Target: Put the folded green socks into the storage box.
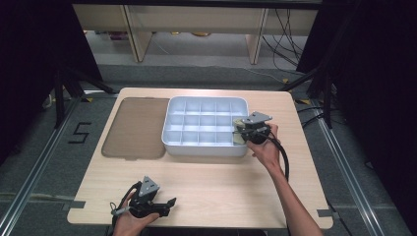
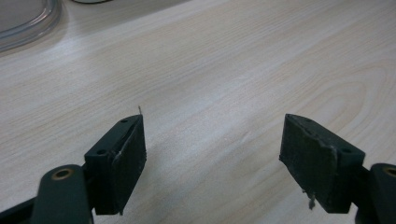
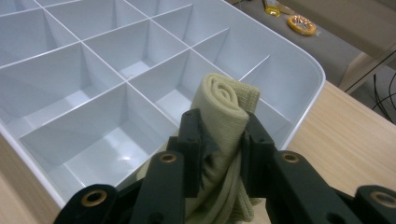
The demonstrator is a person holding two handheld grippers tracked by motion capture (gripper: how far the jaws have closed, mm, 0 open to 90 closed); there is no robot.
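The right gripper [image 3: 219, 140] held a rolled beige cloth [image 3: 224, 112] pinched between its fingers over the empty divided tray's [image 1: 169, 142] four-o'clock corner, unplaced, while the left gripper [image 2: 212, 158] rested wide open on the table [image 1: 221, 187].

Divided tray [image 1: 206, 146] at the table's [image 1: 221, 187] centre, flat lid [image 1: 135, 128] just left of it. Right gripper [image 1: 241, 132] with rolled cloth [image 3: 224, 116] over the tray's right edge; left gripper [image 1: 169, 202] near the front edge.
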